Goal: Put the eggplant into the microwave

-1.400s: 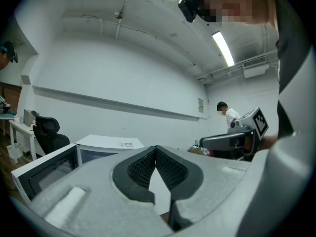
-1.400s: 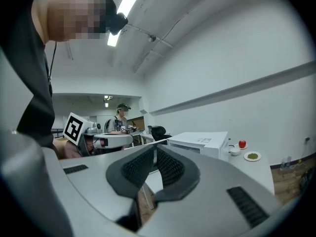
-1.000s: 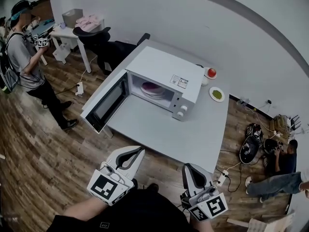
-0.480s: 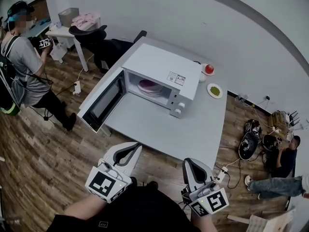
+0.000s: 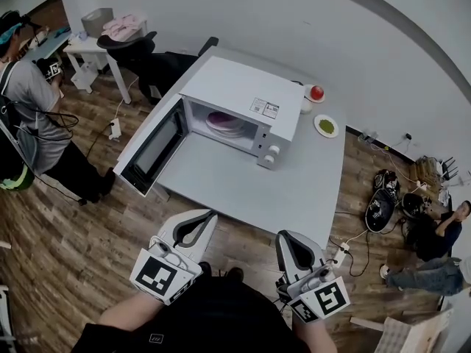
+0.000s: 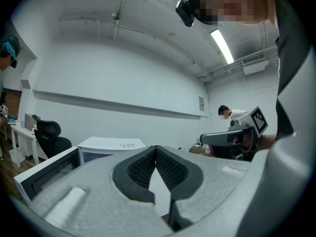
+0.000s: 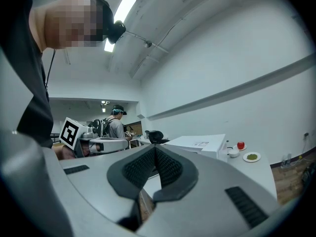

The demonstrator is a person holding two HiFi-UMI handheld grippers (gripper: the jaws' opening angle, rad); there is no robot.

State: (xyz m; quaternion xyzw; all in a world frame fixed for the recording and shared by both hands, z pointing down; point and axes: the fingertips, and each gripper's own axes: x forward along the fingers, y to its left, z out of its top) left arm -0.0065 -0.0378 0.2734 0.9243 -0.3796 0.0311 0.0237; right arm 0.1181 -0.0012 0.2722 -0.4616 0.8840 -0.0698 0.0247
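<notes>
The white microwave stands on the grey table with its door swung open to the left. A pink-purple dish shape lies inside; I cannot make out an eggplant anywhere. My left gripper and right gripper hover at the near table edge, well short of the microwave. Both are shut and hold nothing. In the left gripper view the jaws meet at the left gripper's tip, with the microwave beyond. The right gripper is shut too, and the microwave lies ahead of it.
A red fruit on a small plate and a plate of green food sit at the table's far right. A person stands at left, another sits on the floor at right. Chairs, cables and a power strip surround the table.
The head view has drifted, so table and microwave sit a little higher and further left. The standing person has shifted toward the left edge. Both grippers stay shut and in place.
</notes>
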